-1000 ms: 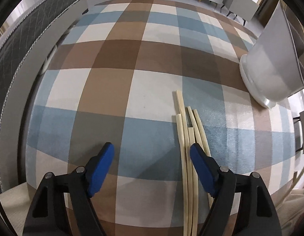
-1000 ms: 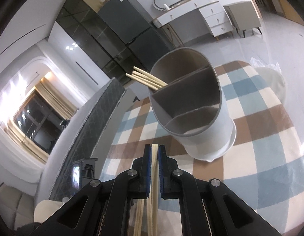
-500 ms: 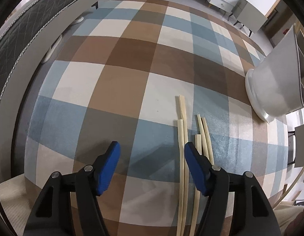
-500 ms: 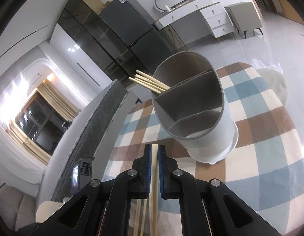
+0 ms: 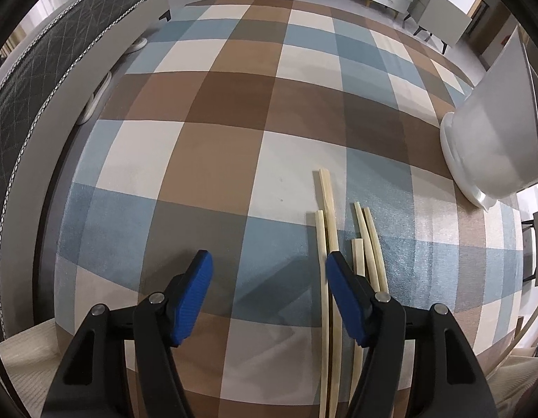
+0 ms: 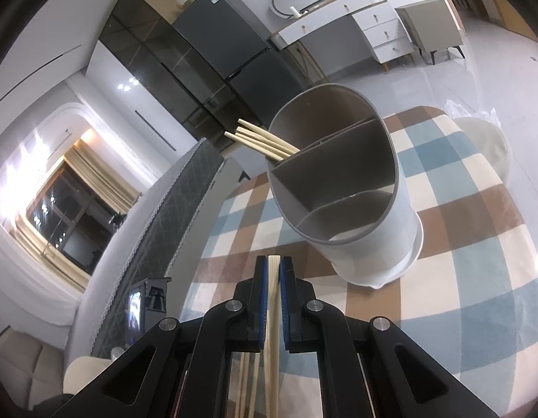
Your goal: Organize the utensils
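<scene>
- Right claw (image 6: pixel 274 264) is clenched on a chopstick (image 6: pixel 273 313), its tip pointing at 12 o'clock toward the utensil holder (image 6: pixel 352 209).
- Left claw (image 5: pixel 269 271) is released above loose chopsticks (image 5: pixel 338 244) on the checked surface (image 5: pixel 213 111).
- Judged step: transport; next, insert into the 10 o'clock compartment with the stored chopsticks (image 6: pixel 262 139).

Left wrist looks down at checked cloth (image 5: pixel 234 160) — right faces holder (image 6: pixel 342 188), both seeing it

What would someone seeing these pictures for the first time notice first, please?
Probably the grey divided utensil holder standing on the checked tablecloth, with chopsticks sticking out of its far compartment. Next, the right gripper, shut on a chopstick just short of it, and the loose chopsticks lying by the open left gripper.
</scene>
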A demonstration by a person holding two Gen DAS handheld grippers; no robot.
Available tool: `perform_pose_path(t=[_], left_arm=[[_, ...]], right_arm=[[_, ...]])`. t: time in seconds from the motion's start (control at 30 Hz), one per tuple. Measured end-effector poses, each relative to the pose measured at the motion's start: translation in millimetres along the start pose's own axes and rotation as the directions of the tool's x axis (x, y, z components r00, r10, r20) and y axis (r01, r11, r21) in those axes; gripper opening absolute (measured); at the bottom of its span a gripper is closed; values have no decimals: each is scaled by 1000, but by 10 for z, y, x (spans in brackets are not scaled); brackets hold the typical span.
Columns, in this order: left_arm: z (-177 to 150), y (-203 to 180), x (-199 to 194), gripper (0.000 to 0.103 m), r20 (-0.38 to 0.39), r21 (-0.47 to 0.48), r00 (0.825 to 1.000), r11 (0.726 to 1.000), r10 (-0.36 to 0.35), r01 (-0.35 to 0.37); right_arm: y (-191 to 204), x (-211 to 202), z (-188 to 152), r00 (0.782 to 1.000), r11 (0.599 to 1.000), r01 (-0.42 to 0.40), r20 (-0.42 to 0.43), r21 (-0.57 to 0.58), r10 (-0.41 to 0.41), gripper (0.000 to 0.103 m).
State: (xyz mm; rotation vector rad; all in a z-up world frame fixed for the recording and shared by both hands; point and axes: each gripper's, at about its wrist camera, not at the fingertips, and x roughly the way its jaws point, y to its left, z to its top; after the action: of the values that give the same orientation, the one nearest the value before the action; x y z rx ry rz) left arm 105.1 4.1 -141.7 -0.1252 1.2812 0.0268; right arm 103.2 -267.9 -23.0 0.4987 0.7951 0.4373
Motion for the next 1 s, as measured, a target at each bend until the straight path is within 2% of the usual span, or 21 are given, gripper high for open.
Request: perform_pose_path(t=[0.03, 0.07, 0.13, 0.23, 0.33, 0.4, 0.57, 0.67, 0.73, 0.83, 1.0], left_arm=[[7, 4, 3, 59, -3, -4, 1000, 1000, -2, 2], [10, 11, 5, 52, -6, -9, 1000, 1000, 7, -7], [26, 17, 7, 47, -3, 0, 999, 999, 33, -33], [31, 17, 11, 47, 0, -16, 1000, 1000, 13, -13], [67, -32, 50, 47, 14, 11, 999, 999, 48, -48], [79, -91, 58, 43, 30, 25, 998, 998, 55, -56], [137, -277, 67, 4, 20, 78, 999, 997, 28, -29], [186, -274, 83, 2, 17, 61, 1000, 998, 17, -18], [213, -232, 73, 2, 17, 26, 999, 999, -29, 29], [194, -268, -116, 2, 74, 17, 995, 998, -60, 59], [107, -305, -537, 2, 157, 46, 977, 989, -148, 142]], right_arm=[[-1, 0, 0, 1000, 1000, -1, 0, 1, 1, 6], [-1, -1, 0, 1000, 1000, -1, 0, 1, 1, 6], [-1, 0, 2, 1000, 1000, -1, 2, 4, 1, 6], [-10, 10, -3, 1000, 1000, -5, 1, 11, 5, 6], [-7, 10, -14, 1000, 1000, -7, 2, 12, 7, 6], [-8, 6, -13, 1000, 1000, -7, 4, 11, 7, 6], [-20, 1, 1, 1000, 1000, -9, 1, 18, 9, 6], [-1, -10, 11, 1000, 1000, -10, 2, 15, 10, 6], [43, -32, 14, 1000, 1000, -13, 10, -4, 13, 6], [141, -73, 0, 1000, 998, 0, 28, -59, 2, 6], [347, -153, -75, 998, 985, 17, 64, -173, -6, 6]])
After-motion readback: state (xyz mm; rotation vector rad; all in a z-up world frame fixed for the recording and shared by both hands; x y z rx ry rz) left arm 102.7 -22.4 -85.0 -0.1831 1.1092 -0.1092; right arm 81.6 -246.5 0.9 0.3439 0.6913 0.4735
